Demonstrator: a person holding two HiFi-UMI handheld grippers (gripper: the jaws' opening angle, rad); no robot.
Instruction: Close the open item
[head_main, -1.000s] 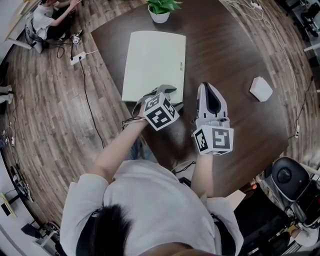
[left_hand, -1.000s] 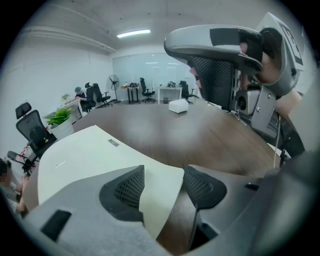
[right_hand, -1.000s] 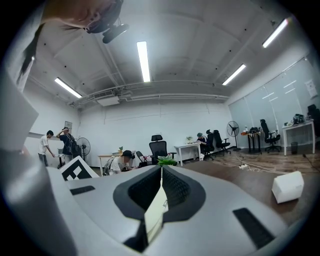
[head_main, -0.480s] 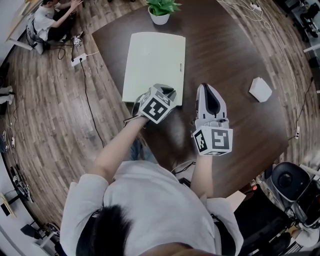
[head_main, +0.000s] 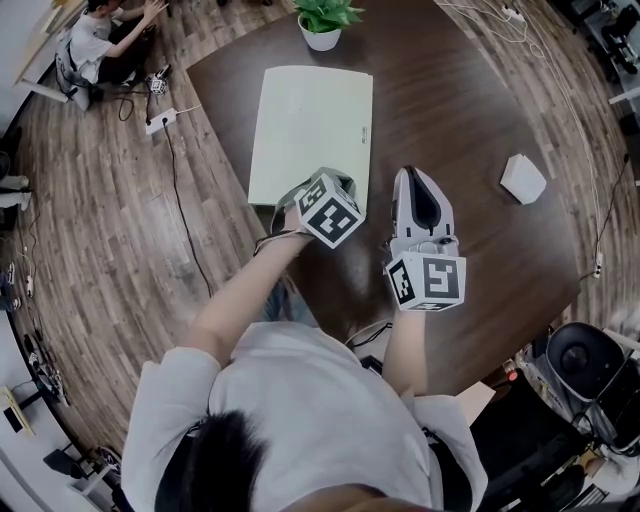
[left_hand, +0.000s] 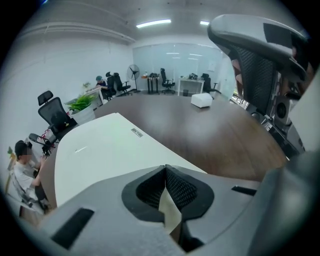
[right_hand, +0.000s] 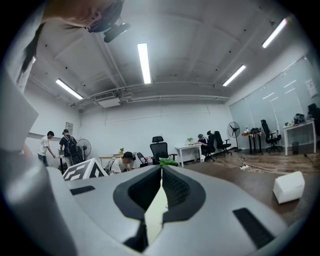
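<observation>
Left gripper (head_main: 335, 182) sits at the near edge of the white laptop (head_main: 310, 130), which lies flat, lid down, on the left side of the dark table (head_main: 450, 100). Its jaws have just been closing and now meet at the tips with nothing between them. Right gripper (head_main: 417, 175) hovers just right of it, pointing level, jaws together and empty. A potted plant (head_main: 322, 22) stands beyond the laptop's far edge.
</observation>
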